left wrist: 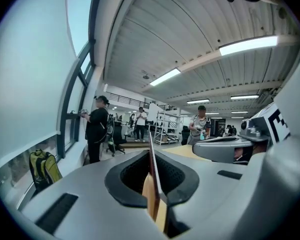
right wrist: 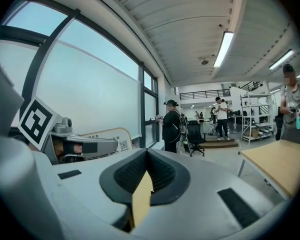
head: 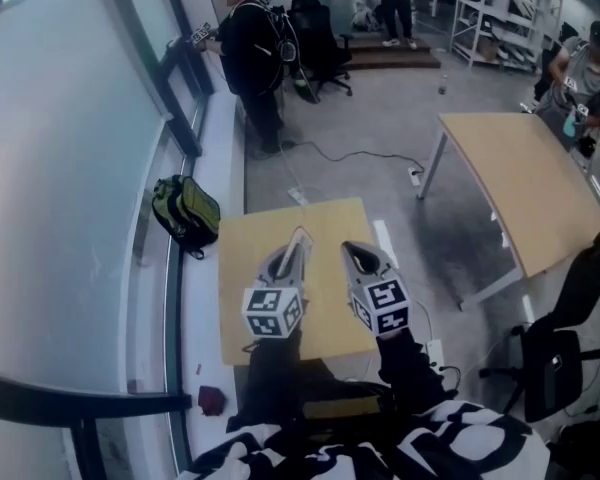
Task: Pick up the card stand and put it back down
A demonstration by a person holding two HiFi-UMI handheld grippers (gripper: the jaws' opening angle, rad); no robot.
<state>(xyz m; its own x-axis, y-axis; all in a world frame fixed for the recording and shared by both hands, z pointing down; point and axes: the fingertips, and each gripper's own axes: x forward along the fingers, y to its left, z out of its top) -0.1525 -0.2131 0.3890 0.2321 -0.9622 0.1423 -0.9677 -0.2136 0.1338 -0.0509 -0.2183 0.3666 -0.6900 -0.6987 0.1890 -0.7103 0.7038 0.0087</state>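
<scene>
Your left gripper [head: 298, 240] is clamped on the card stand [head: 299, 253]. In the left gripper view the jaws pinch the stand [left wrist: 151, 140] from both sides, and its thin edge stands upright between the dark pads and rises a little past their tips. The right gripper view shows the same stand [right wrist: 102, 136] from the side. It is a pale, round-cornered panel with print on it, sticking out of your left gripper [right wrist: 65, 144], with the window behind it and clear of the table.

Your right gripper [head: 352, 248] sits just right of the left one, apart from it, with both pointing away from you over the small wooden table [head: 242, 268]. Its jaws [right wrist: 147, 151] meet at the tips with nothing between them, and only the tabletop shows through the slot behind the pads.

A green backpack [head: 185, 213] lies left of the table by the window. A second, longer table [head: 525, 178] stands far right. A person in black [head: 250, 48] stands at the far window.
</scene>
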